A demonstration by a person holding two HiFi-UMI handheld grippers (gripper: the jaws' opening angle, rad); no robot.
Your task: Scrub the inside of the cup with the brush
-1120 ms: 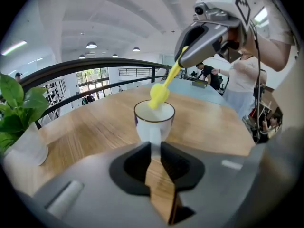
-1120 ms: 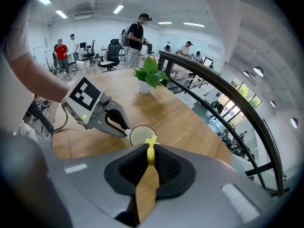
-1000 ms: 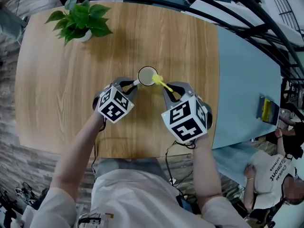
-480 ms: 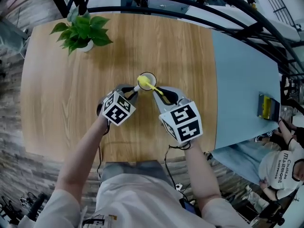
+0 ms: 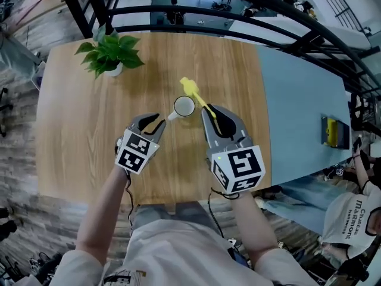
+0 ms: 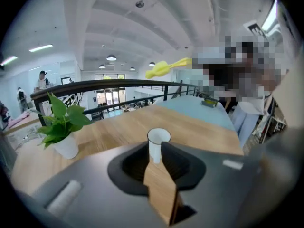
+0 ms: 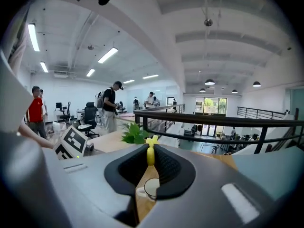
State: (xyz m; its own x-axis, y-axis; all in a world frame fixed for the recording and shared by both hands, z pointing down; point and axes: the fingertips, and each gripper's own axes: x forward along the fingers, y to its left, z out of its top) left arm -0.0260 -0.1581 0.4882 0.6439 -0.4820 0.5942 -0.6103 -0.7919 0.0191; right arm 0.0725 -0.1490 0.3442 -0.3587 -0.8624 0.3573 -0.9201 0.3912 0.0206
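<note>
Compared with a second ago, the brush [image 5: 189, 87], clamped in the jaws of the right gripper [image 5: 213, 113], is raised beyond the cup [image 5: 184, 106], which is released upright on the counter [image 5: 89, 130] just ahead of the opening, empty jaws of the left gripper [image 5: 158, 122].

Lighting in your views: bright and even from ceiling strips [image 7: 108, 54] and round lamps [image 6: 111, 58], faint shadows on the table [image 5: 77, 142], fisheye-bent edges, black corners, soft near foreground.
</note>
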